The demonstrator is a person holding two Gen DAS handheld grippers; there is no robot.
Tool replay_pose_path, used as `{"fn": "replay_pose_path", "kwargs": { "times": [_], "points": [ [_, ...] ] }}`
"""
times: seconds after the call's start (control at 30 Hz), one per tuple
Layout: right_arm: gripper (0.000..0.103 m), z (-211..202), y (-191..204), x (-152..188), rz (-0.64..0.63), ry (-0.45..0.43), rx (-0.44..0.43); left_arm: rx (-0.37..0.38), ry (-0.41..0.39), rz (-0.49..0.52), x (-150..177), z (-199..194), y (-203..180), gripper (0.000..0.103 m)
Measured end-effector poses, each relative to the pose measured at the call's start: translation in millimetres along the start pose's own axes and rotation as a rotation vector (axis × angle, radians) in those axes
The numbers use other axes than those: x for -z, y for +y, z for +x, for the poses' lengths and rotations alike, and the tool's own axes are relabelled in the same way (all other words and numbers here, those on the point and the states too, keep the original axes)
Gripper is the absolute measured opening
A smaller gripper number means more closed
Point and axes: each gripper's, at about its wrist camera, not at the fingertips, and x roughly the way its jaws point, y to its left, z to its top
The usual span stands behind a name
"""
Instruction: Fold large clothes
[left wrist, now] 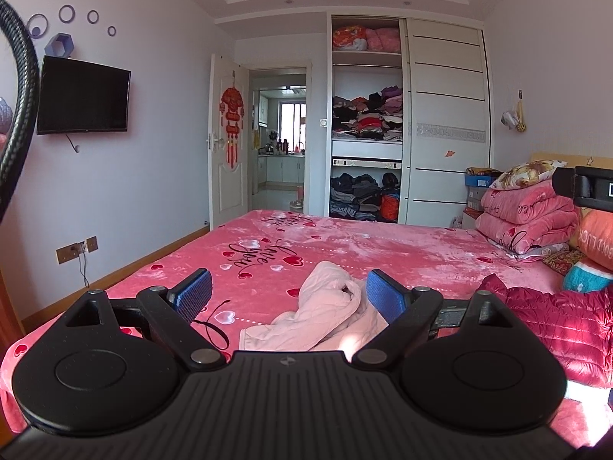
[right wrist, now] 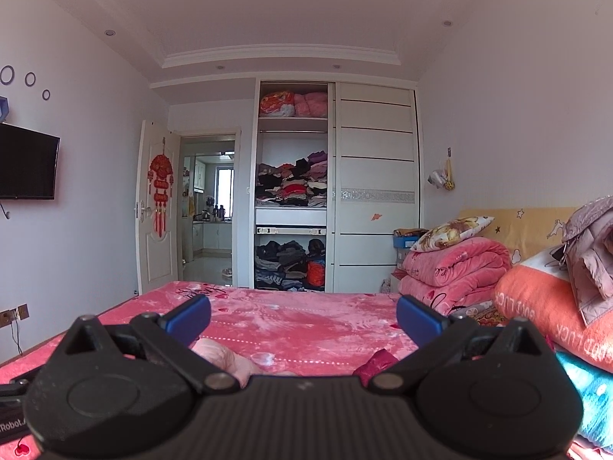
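Pink fuzzy blanket with red hearts covers the bed. On the far left, a black TV hangs on the wall. Next comes a white door with a red hanging charm on it. Then there is a tall closet with piles of clothes on its shelves.

Down low, the left claw is spread wide and holds nothing. Its blue pads are far apart. A light pink garment lies crumpled on the bed between them, just in front of the claw. A thin black cord loop lies on the blanket to its left. To the right of the pink garment lies a dark red puffy jacket, near the bed's edge.

The right claw is also spread wide and holds nothing. It hangs above the bed. Only a small bit of the pink garment shows under it. Folded pink quilts are stacked on the right, with pillows beside them.
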Motion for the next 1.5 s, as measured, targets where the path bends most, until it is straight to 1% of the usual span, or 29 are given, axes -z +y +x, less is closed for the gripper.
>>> {"fn": "replay_pose_path", "kwargs": {
  "times": [0.3, 0.57, 0.63, 0.7, 0.83, 0.9, 1.0, 1.1, 1.2, 1.3, 1.43, 1.5],
  "points": [
    [0.102, -4, 2, 3, 0.009, -0.034, -0.006, -0.001, -0.003, -0.004, -7, -15, 2, 0.103],
    [0.102, 2, 7, 14, 0.007, -0.049, -0.024, -0.036, 0.007, -0.024, -4, -12, 8, 0.103],
    [0.102, 7, 8, 19, 0.011, -0.058, -0.020, -0.053, -0.002, -0.027, 0, -9, 7, 0.103],
    [0.102, 13, 9, 28, 0.022, -0.055, -0.037, -0.058, -0.021, -0.023, 4, -6, 7, 0.103],
    [0.102, 27, 7, 54, 0.033, -0.018, -0.081, -0.069, -0.065, -0.031, 16, 5, 7, 0.103],
    [0.102, 33, 7, 70, 0.036, -0.003, -0.090, -0.071, -0.057, -0.030, 22, 13, 5, 0.103],
    [0.102, 42, 10, 97, 0.023, 0.016, -0.077, -0.060, -0.041, -0.007, 33, 31, 0, 0.103],
    [0.102, 51, 11, 127, -0.008, 0.033, -0.070, -0.056, 0.000, 0.027, 47, 52, -6, 0.103],
    [0.102, 62, 9, 154, -0.019, 0.070, -0.077, -0.047, 0.040, 0.058, 60, 74, -11, 0.103],
    [0.100, 75, 7, 178, -0.027, 0.127, -0.093, -0.042, 0.069, 0.099, 74, 98, -17, 0.103],
    [0.093, 95, 1, 195, -0.040, 0.180, -0.109, -0.012, 0.087, 0.116, 85, 132, -20, 0.103],
    [0.092, 104, -2, 202, -0.034, 0.206, -0.115, -0.001, 0.096, 0.140, 88, 148, -22, 0.103]
  ]
}}
